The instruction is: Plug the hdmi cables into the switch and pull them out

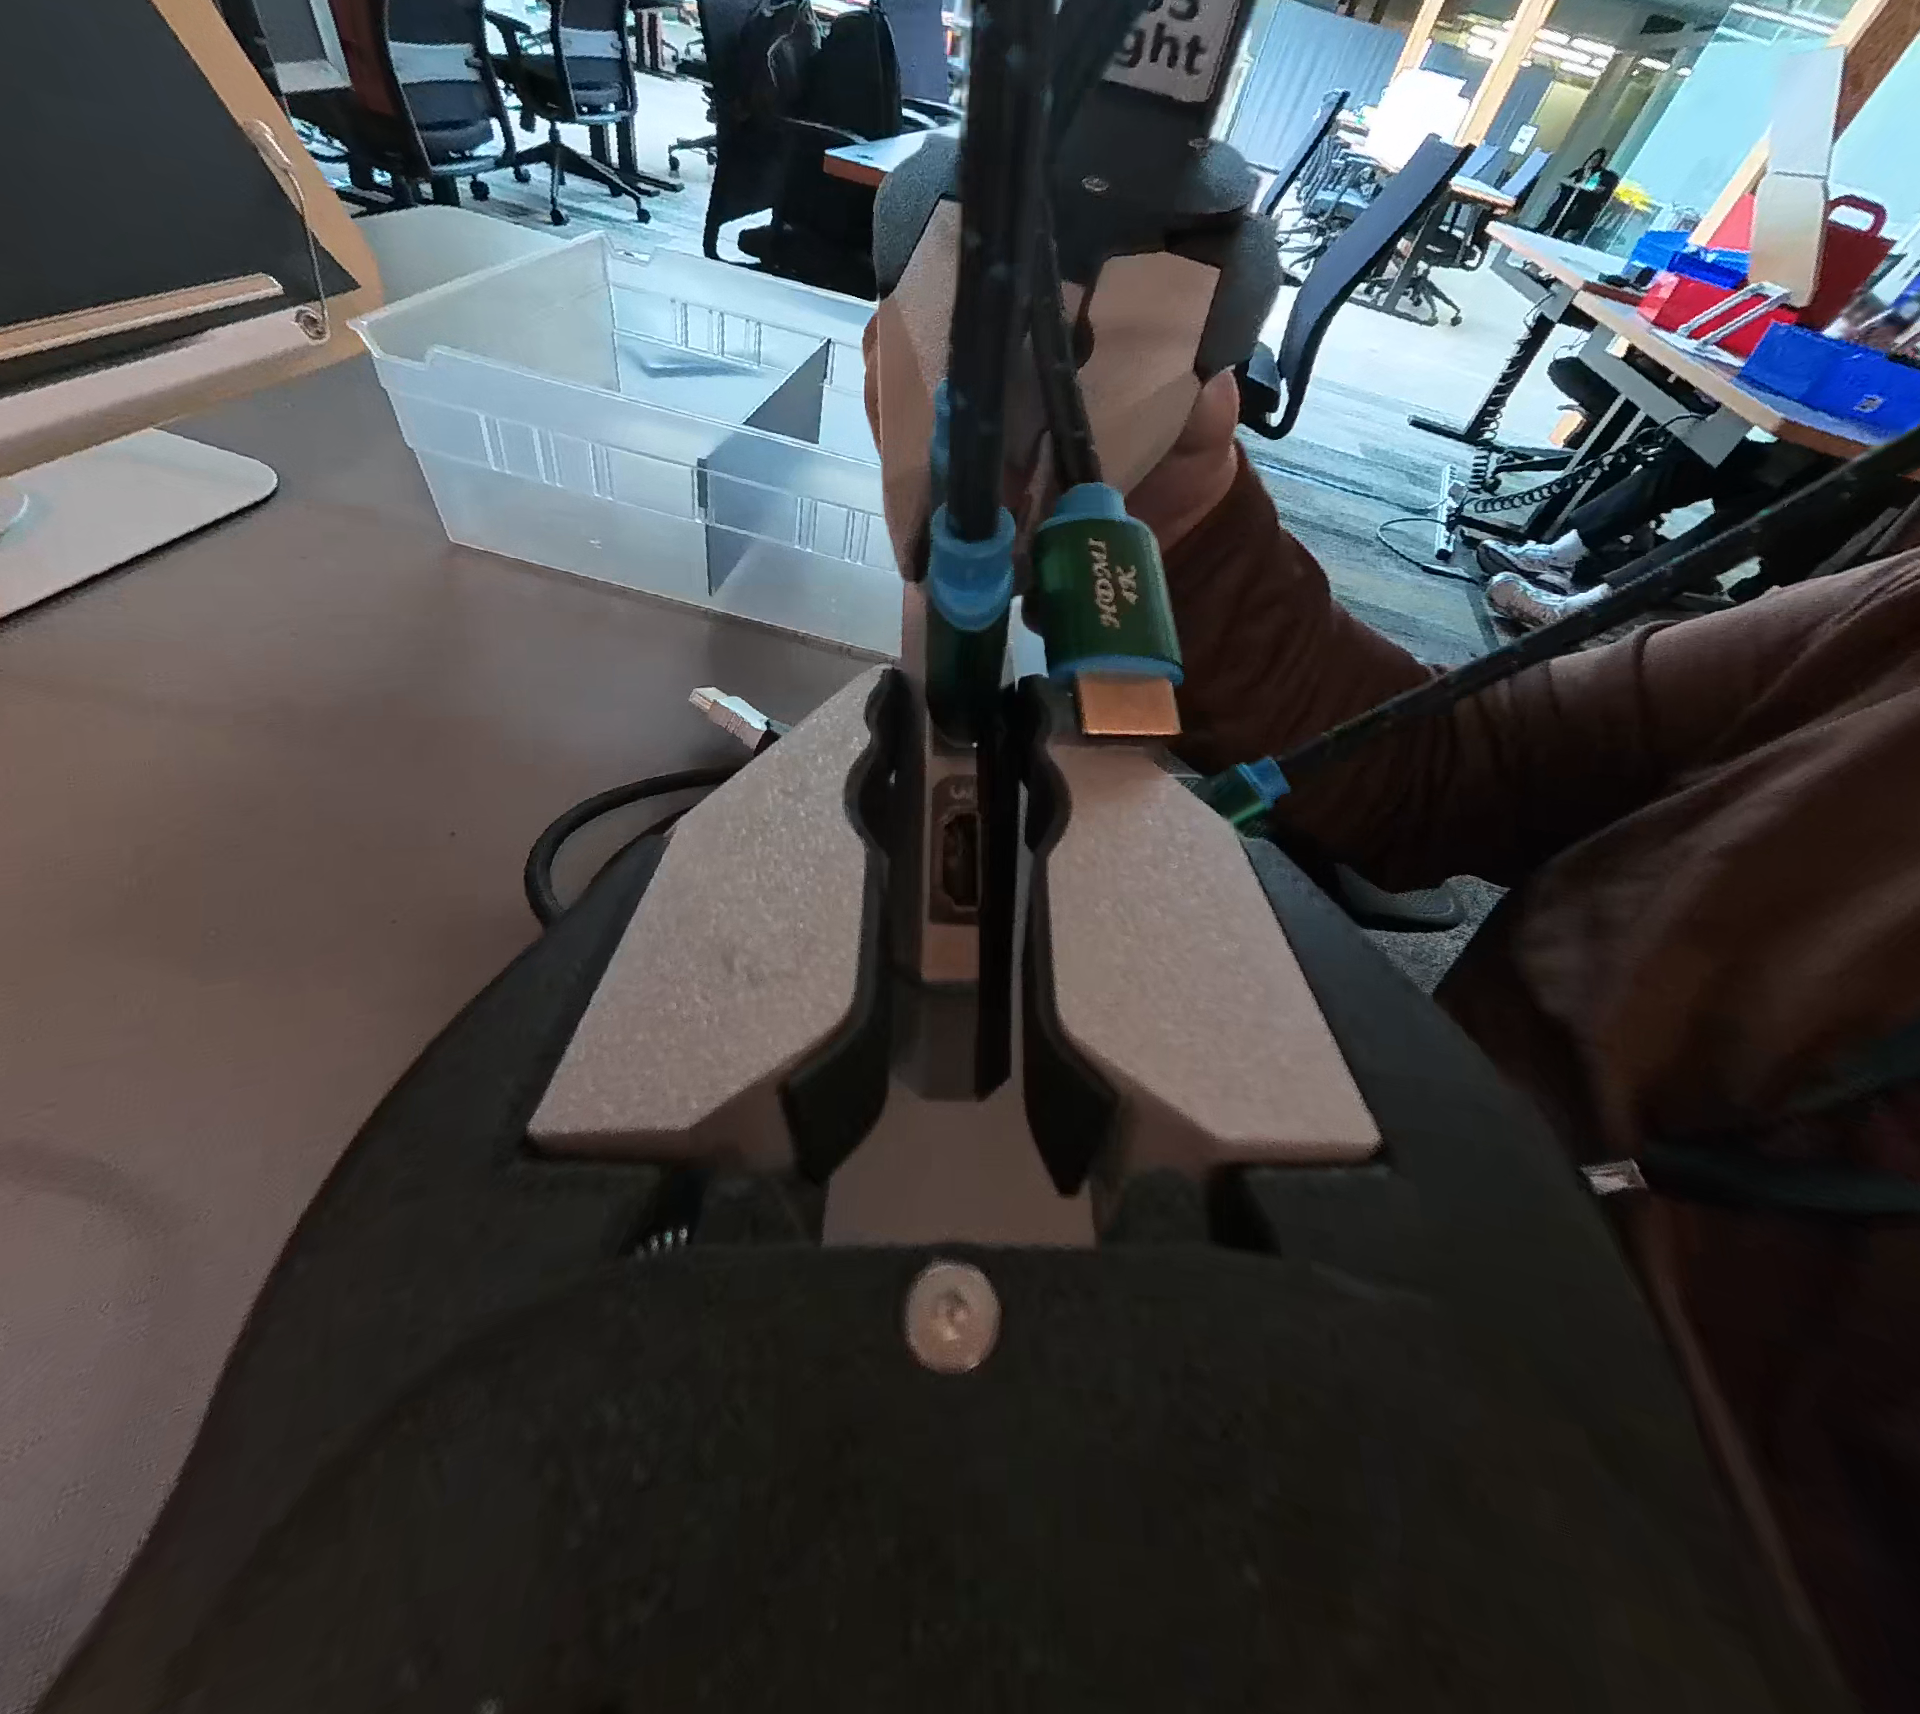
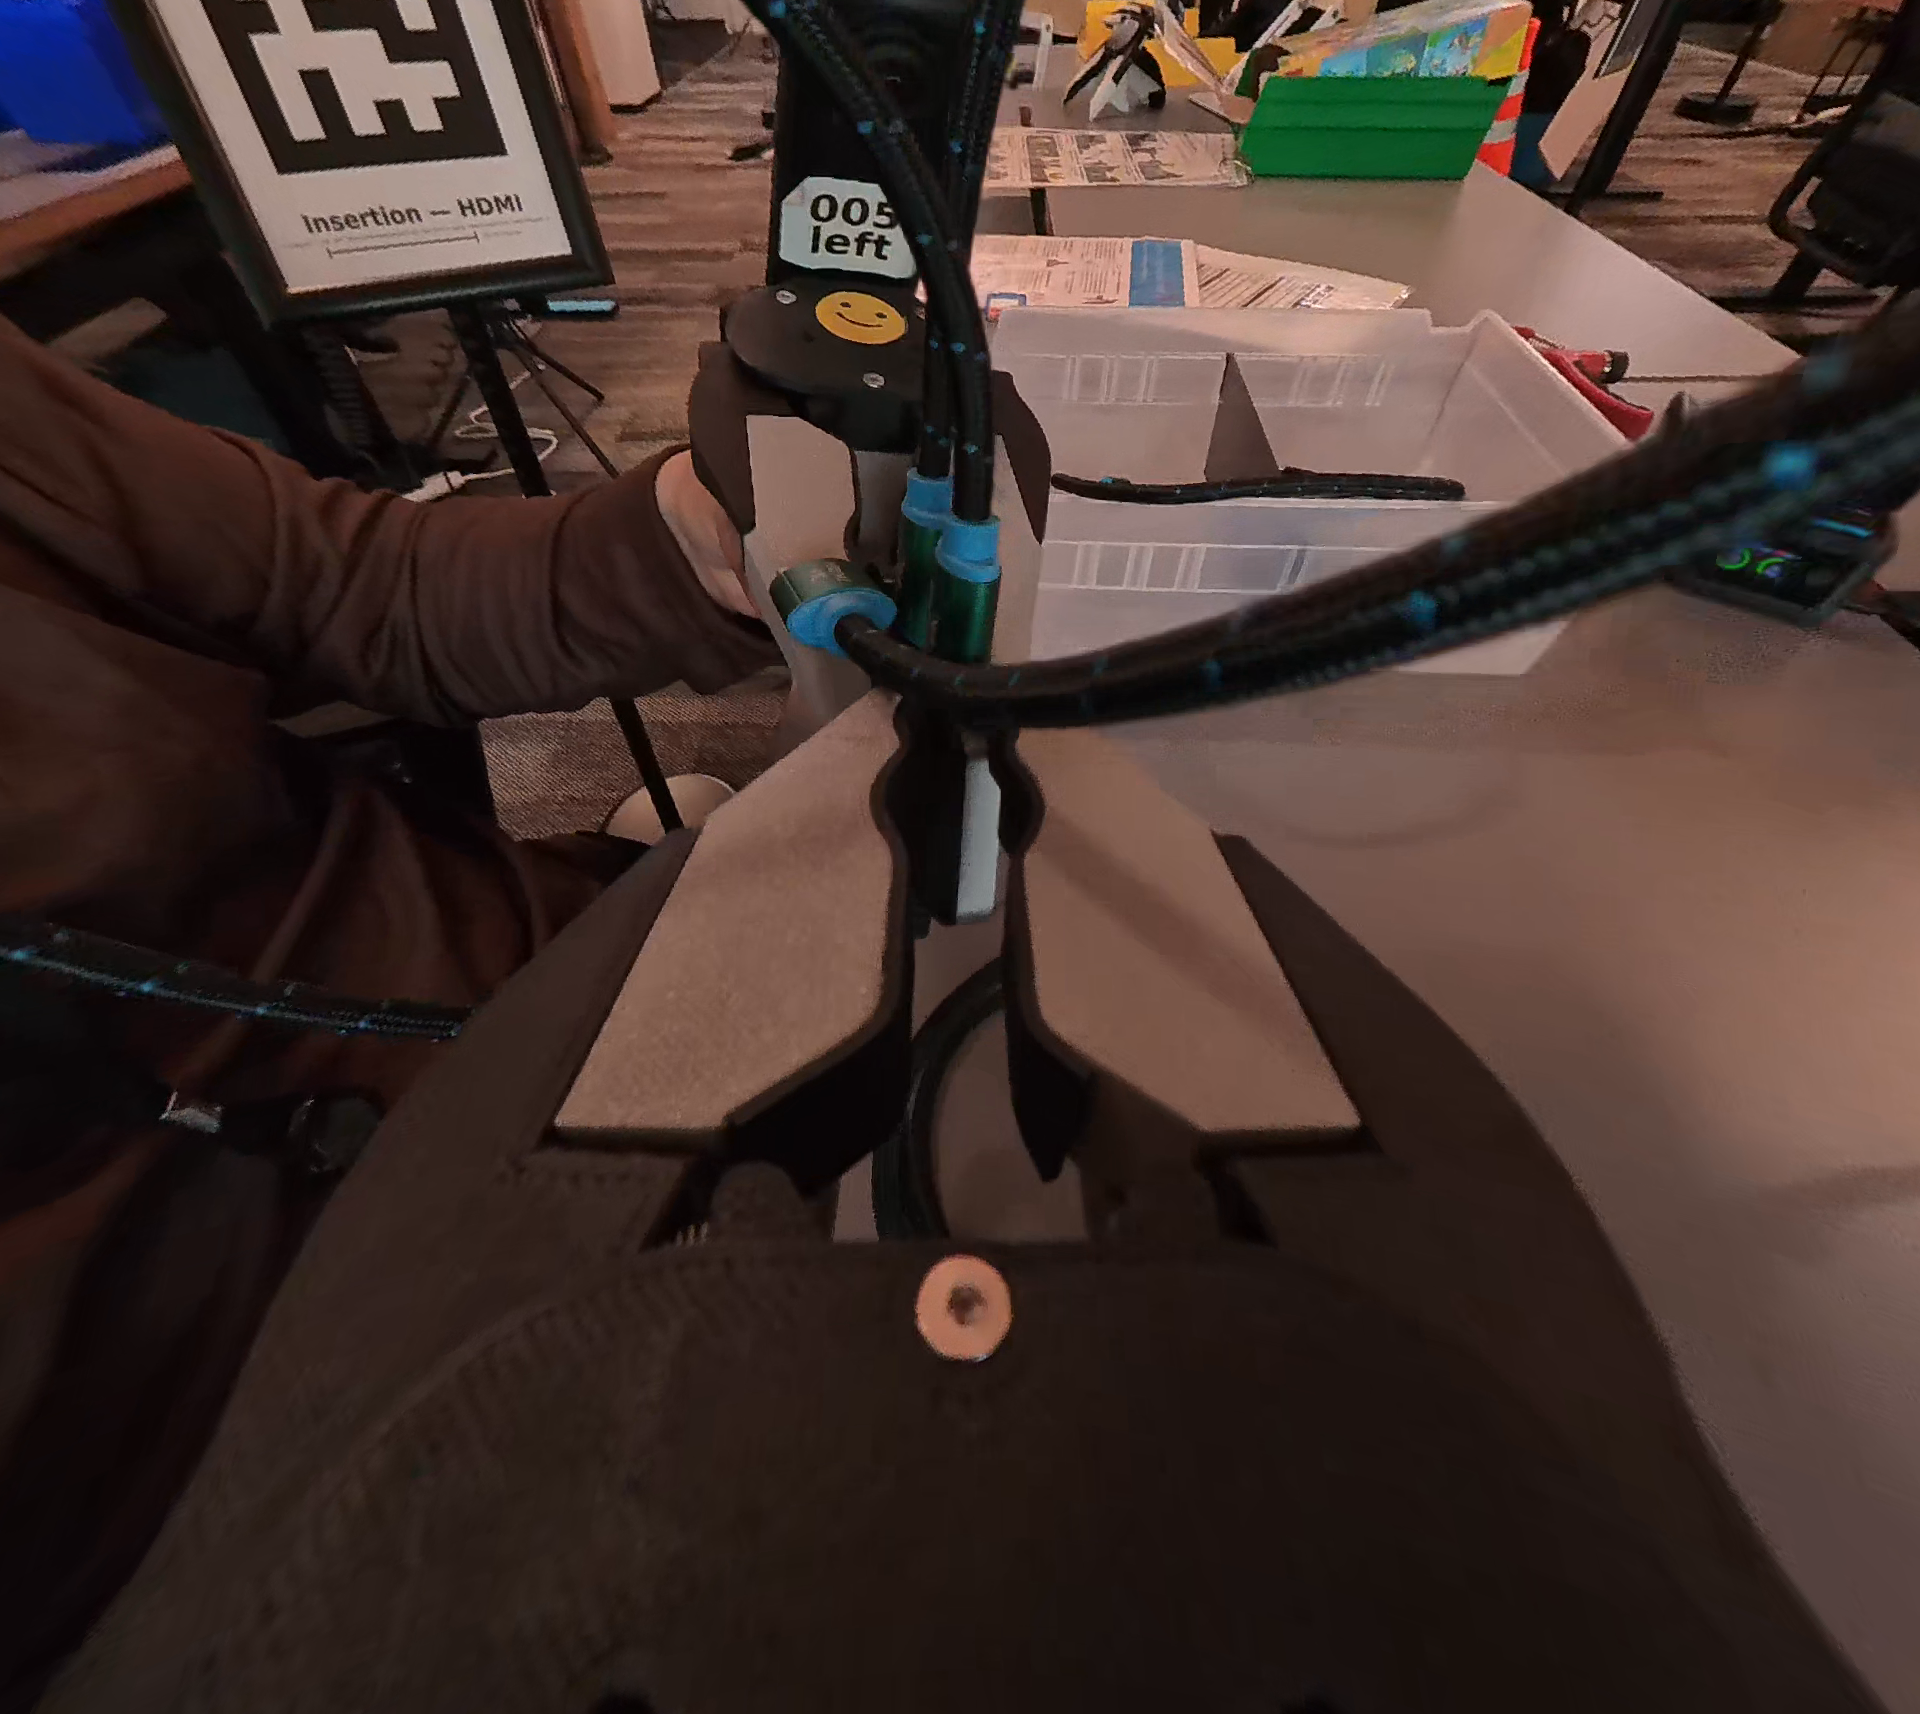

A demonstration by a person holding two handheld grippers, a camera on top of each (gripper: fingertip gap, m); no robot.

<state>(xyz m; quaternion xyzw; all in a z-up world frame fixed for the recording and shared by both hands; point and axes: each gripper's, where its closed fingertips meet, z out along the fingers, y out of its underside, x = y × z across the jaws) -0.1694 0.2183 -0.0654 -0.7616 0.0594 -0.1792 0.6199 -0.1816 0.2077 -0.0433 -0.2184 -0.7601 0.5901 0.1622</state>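
- Left tongs (image 1: 961, 817), centre of the left view, are closed on the switch (image 1: 954, 875), held upright above the desk (image 1: 260, 781).
- One green plug (image 1: 964, 625) sits in the switch's top port; a second plug (image 1: 1112, 615) hangs free just right of it.
- Right tongs (image 2: 961, 817) grip a thin slab, probably the same switch (image 2: 971, 843).
- Clear bin (image 1: 582, 417) stands at upper left.

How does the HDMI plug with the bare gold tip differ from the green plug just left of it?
The bare-tipped plug hangs free beside the switch; the left plug sits in the switch, tip hidden. The bare-tipped plug shows its broad face, the left plug its narrow edge. Both are green with blue collars.
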